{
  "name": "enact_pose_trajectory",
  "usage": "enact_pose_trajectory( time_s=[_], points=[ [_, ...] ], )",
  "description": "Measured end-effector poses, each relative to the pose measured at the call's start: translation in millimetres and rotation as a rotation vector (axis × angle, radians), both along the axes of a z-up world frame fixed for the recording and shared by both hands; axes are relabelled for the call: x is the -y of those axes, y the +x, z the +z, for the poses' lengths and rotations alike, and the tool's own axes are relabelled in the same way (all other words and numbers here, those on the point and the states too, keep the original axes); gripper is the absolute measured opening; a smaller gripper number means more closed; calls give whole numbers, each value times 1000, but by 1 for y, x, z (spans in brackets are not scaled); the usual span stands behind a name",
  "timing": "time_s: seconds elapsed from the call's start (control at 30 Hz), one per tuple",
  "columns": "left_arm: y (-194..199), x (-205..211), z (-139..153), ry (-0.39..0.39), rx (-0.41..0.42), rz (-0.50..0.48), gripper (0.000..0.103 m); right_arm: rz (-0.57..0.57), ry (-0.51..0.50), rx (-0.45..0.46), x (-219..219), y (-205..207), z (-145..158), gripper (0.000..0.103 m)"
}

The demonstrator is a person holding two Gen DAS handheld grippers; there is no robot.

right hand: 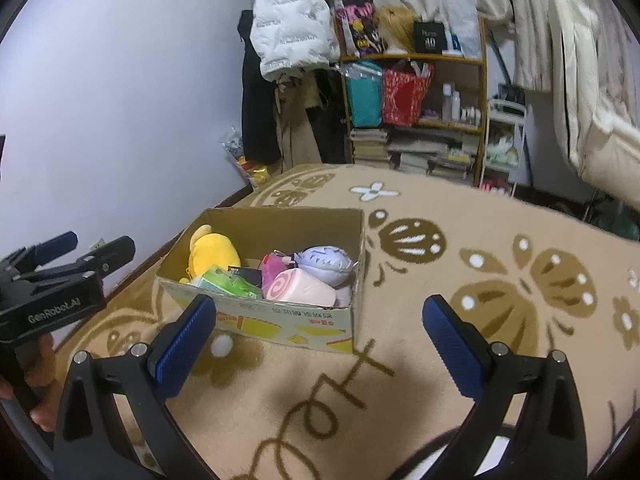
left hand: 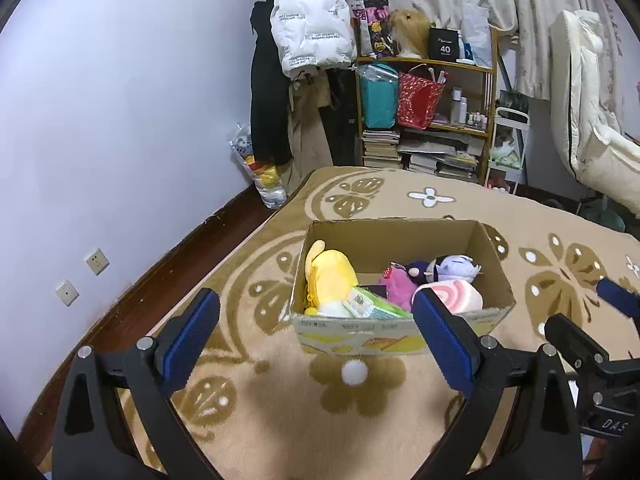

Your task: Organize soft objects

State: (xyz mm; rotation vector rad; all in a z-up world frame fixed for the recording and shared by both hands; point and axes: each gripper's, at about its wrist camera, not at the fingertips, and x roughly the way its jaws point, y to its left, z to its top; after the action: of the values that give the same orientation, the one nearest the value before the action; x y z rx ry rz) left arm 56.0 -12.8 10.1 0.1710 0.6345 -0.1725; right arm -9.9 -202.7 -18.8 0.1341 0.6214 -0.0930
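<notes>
A cardboard box (left hand: 476, 240) stands on the patterned blanket. It holds a yellow plush (left hand: 330, 276), a magenta plush (left hand: 396, 284), a lavender plush (left hand: 456, 266), a pink swirl roll cushion (left hand: 460, 296) and a green packet (left hand: 372, 306). A white pom-pom (left hand: 354, 373) lies on the blanket just in front of the box. My left gripper (left hand: 316, 324) is open and empty, above the pom-pom. My right gripper (right hand: 320, 328) is open and empty, before the box (right hand: 280, 218). The pom-pom (right hand: 222, 346) sits by its left finger.
The beige blanket (left hand: 540, 248) with brown butterfly patterns covers the surface. A wall with sockets (left hand: 97, 261) runs along the left. Behind stand a cluttered shelf (left hand: 428, 120), hanging coats (left hand: 308, 32) and a white chair (left hand: 592, 128).
</notes>
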Motion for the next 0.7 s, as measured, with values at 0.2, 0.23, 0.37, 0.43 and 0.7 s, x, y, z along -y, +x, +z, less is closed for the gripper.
enact_pose_trajectory(
  time_s=[0.2, 0.23, 0.37, 0.43, 0.7],
  points=[
    [-27, -1, 2, 20, 19, 6, 96, 8, -26, 38, -7, -18, 8, 103],
    [-29, 0, 1, 33, 22, 9, 96, 7, -26, 43, -7, -21, 9, 103],
    [-30, 4, -6, 88, 8, 14, 96, 8, -8, 41, -7, -27, 9, 103],
    [-31, 5, -9, 94, 6, 26, 96, 12, 5, 45, -5, -29, 9, 103],
    [-32, 4, -13, 99, -10, 23, 97, 9, 18, 32, -3, -28, 3, 103]
  ],
)
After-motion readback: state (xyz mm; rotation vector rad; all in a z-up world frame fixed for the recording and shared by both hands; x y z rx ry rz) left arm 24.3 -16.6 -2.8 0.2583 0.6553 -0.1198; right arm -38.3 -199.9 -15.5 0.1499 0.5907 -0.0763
